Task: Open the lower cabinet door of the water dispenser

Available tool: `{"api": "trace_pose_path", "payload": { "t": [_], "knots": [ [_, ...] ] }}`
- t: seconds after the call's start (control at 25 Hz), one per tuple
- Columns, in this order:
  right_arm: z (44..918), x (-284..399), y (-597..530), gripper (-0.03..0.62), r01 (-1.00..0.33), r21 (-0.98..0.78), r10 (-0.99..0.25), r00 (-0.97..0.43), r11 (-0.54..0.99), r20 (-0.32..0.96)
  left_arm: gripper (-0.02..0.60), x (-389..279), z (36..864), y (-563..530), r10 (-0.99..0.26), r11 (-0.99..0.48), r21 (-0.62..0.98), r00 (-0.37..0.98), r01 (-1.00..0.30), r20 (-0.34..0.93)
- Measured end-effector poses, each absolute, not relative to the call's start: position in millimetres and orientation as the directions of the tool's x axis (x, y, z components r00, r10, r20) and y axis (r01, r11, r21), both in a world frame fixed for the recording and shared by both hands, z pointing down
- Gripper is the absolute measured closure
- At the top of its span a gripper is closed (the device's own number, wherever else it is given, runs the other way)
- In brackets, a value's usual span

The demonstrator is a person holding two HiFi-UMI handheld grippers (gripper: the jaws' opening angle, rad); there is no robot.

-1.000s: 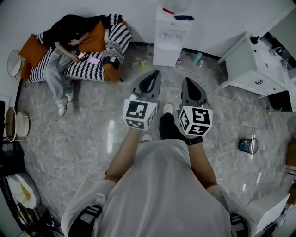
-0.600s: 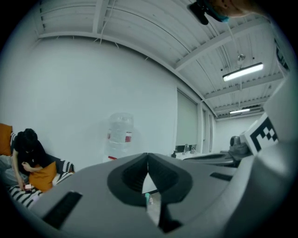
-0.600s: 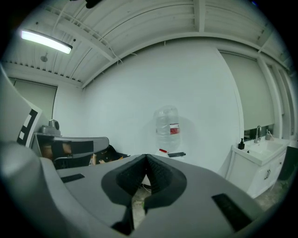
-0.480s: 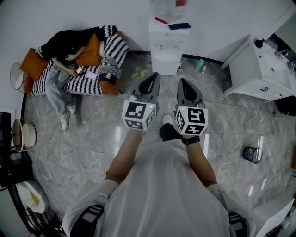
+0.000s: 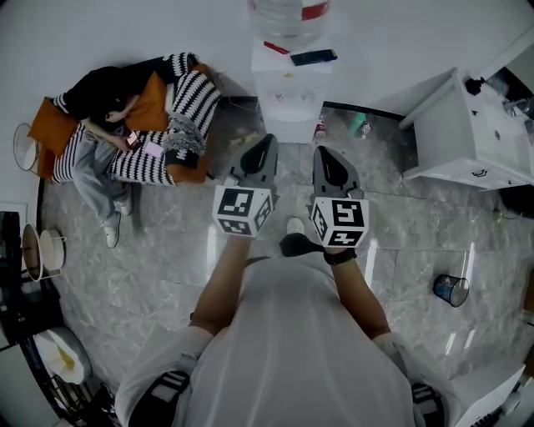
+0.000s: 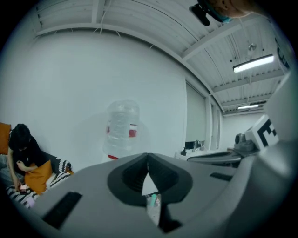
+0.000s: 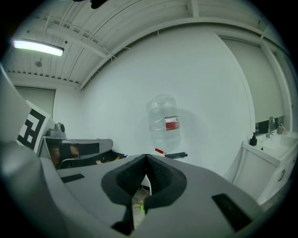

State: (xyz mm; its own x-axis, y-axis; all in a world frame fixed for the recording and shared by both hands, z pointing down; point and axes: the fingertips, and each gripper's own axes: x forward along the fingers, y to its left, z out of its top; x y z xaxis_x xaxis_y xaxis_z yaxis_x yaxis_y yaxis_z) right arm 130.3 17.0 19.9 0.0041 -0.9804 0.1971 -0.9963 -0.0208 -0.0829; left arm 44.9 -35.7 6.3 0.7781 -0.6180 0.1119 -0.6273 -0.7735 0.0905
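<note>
The white water dispenser (image 5: pixel 288 96) stands against the far wall with a clear bottle (image 5: pixel 286 15) on top. Its lower front (image 5: pixel 290 130) shows only as a narrow, foreshortened strip, and I cannot make out the door. My left gripper (image 5: pixel 265 140) and right gripper (image 5: pixel 322 153) are side by side, a short way in front of the dispenser, both pointing at it. Both are shut with nothing between the jaws. In the left gripper view the bottle (image 6: pixel 123 129) rises above the shut left gripper (image 6: pixel 148 157). In the right gripper view the bottle (image 7: pixel 164 122) rises above the shut right gripper (image 7: pixel 146 159). The jaws hide the cabinet.
A person (image 5: pixel 100 108) sits on a striped sofa (image 5: pixel 179 117) at the left. A white counter unit (image 5: pixel 467 133) stands at the right. A green bottle (image 5: pixel 360 125) lies on the floor beside the dispenser. A small bin (image 5: pixel 450 289) stands on the floor at the right.
Both grippers have moved forward toward the dispenser, which now sits closer and lower in the head view. Both stay shut.
</note>
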Motion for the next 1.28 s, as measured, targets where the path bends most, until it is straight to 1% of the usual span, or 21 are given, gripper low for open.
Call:
{"api": "trace_pose_path", "payload": {
  "t": [0.24, 0.36, 0.48, 0.64, 0.8, 1.08, 1.28],
  "knots": [
    [59.4, 157.9, -17.6, 0.583, -0.992, -0.129, -0.971, -0.025, -0.005, 0.236, 0.568, 63.8, 48.2, -68.3, -0.623, -0.755, 0.118, 0.761, -0.645, 0.178],
    [89.1, 161.6, -30.7, 0.583, -0.989, -0.147, -0.962, -0.034, -0.006, 0.270, 0.568, 65.0, 76.5, -83.7, -0.614, -0.752, 0.130, 0.759, -0.646, 0.217],
    [116.1, 162.9, -40.2, 0.583, -0.988, -0.153, -0.960, -0.047, 0.005, 0.275, 0.568, 70.3, 106.9, -97.0, -0.595, -0.762, 0.139, 0.768, -0.633, 0.236],
    [163.6, 173.9, -49.8, 0.583, -0.985, -0.170, -0.959, -0.035, -0.014, 0.283, 0.568, 86.6, 152.5, -110.9, -0.555, -0.793, 0.140, 0.797, -0.593, 0.239],
    [212.5, 180.2, -60.3, 0.583, -0.989, -0.148, -0.956, -0.017, -0.028, 0.293, 0.568, 95.1, 200.6, -122.1, -0.534, -0.810, 0.132, 0.812, -0.571, 0.236],
    [299.7, 180.2, -81.1, 0.583, -0.994, -0.105, -0.956, -0.022, -0.010, 0.291, 0.568, 103.4, 287.7, -140.8, -0.518, -0.824, 0.133, 0.828, -0.551, 0.216],
    [358.4, 179.3, -93.8, 0.583, -0.997, -0.083, -0.960, -0.025, 0.002, 0.277, 0.568, 96.8, 342.5, -156.6, -0.517, -0.831, 0.122, 0.834, -0.543, 0.191]
  ]
}}
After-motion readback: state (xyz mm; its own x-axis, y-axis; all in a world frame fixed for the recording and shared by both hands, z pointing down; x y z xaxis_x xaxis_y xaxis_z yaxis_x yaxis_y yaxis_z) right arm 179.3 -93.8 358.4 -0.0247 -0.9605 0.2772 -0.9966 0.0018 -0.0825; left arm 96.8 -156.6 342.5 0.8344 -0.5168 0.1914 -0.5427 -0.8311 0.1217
